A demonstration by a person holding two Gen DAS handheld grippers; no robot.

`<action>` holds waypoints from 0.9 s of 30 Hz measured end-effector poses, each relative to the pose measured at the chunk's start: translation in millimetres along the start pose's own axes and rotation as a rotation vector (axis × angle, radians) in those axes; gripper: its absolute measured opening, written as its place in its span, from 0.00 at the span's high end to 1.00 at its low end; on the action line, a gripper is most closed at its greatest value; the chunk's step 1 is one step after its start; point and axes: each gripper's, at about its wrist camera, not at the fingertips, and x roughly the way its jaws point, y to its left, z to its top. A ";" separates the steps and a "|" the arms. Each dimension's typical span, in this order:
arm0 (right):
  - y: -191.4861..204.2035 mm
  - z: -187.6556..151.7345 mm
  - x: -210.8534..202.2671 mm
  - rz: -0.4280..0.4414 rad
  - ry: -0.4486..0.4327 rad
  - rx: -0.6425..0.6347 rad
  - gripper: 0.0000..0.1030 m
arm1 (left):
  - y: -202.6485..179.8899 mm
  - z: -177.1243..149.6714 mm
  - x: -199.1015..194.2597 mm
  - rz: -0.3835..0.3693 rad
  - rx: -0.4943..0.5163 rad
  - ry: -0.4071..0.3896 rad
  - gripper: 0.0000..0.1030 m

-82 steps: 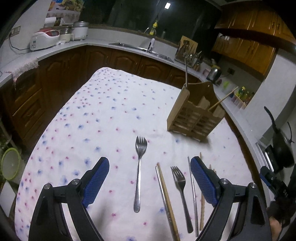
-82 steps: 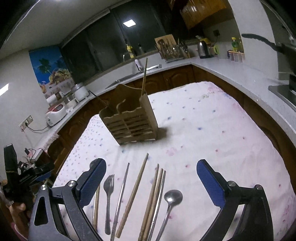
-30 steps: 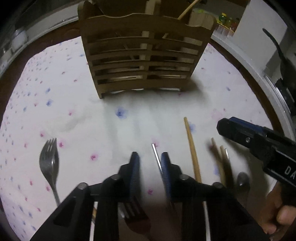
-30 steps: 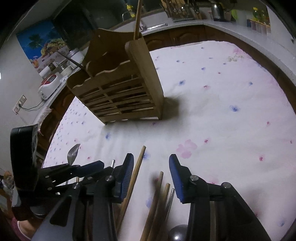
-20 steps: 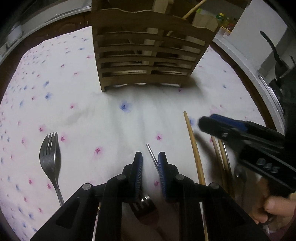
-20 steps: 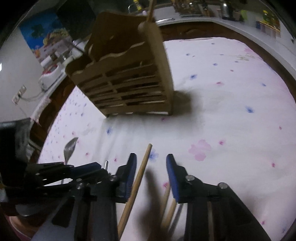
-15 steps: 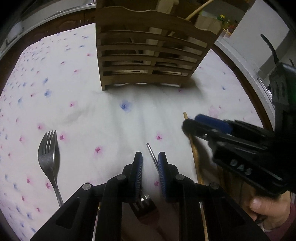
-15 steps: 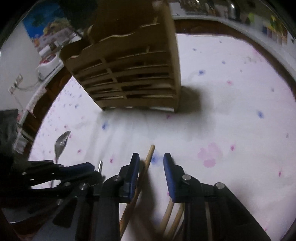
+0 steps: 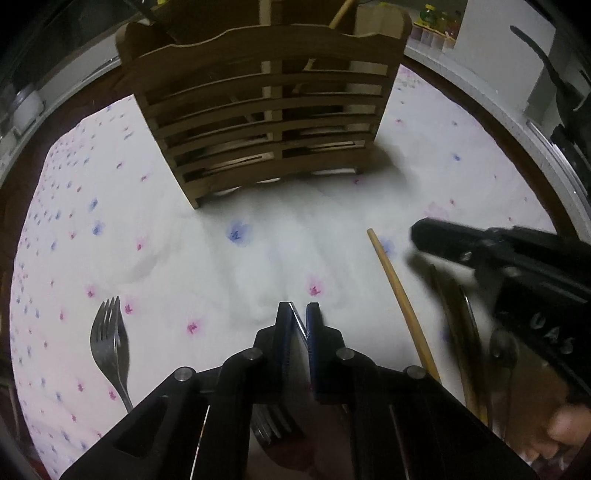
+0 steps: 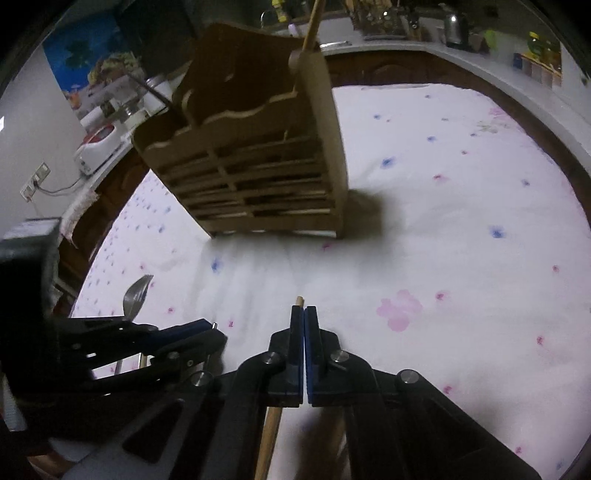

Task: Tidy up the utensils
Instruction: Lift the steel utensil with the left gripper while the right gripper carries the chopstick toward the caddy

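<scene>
My left gripper (image 9: 298,321) is closed on a thin metal chopstick (image 9: 295,314), low over the flowered cloth (image 9: 258,258). My right gripper (image 10: 303,325) is closed on a wooden chopstick (image 10: 299,301). The wooden holder (image 9: 266,110) stands ahead; a fork (image 9: 109,332) lies at left.

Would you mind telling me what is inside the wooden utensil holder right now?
A wooden chopstick sticks up out of the wooden utensil holder, and a thin dark handle leans out the other side. The slats hide the lower contents, so anything shorter cannot be made out.
</scene>
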 end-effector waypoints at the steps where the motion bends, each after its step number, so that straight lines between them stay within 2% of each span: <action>1: -0.6 0.6 -0.9 -0.001 0.004 -0.006 0.99 | -0.1 0.3 -0.1 -0.006 -0.001 0.009 0.94; 3: 0.3 1.6 6.3 0.026 0.049 0.013 0.94 | 2.2 -0.3 -0.6 -0.021 -0.015 0.031 0.94; 9: 15.8 -3.0 21.9 0.012 0.101 -0.018 0.91 | 14.4 -5.3 -7.5 -0.023 -0.047 0.061 0.92; 10: 17.4 -2.8 22.4 0.009 0.099 -0.023 0.86 | 17.3 -5.2 -9.4 -0.034 -0.063 0.069 0.92; 11: 19.5 -2.1 22.9 0.004 0.095 -0.030 0.76 | 20.4 -5.0 -9.7 -0.051 -0.082 0.078 0.91; 13: 21.9 -1.7 27.3 -0.012 0.106 -0.042 0.69 | 23.4 -4.3 -8.4 -0.063 -0.088 0.083 0.91; 15: 22.3 -1.1 30.7 -0.026 0.101 -0.063 0.71 | 21.8 -3.4 -7.5 -0.057 -0.069 0.081 0.91; 18: 21.2 0.4 33.6 -0.073 0.099 -0.092 0.92 | 19.0 -2.2 -4.9 -0.045 -0.043 0.061 0.91; 22: 13.0 0.8 31.5 -0.038 0.090 -0.069 0.94 | 6.8 -3.4 -3.8 0.004 0.002 0.018 0.95; 27: 3.9 2.1 11.6 0.050 0.051 0.020 0.94 | 9.5 -7.7 -17.7 -0.042 -0.047 -0.015 0.98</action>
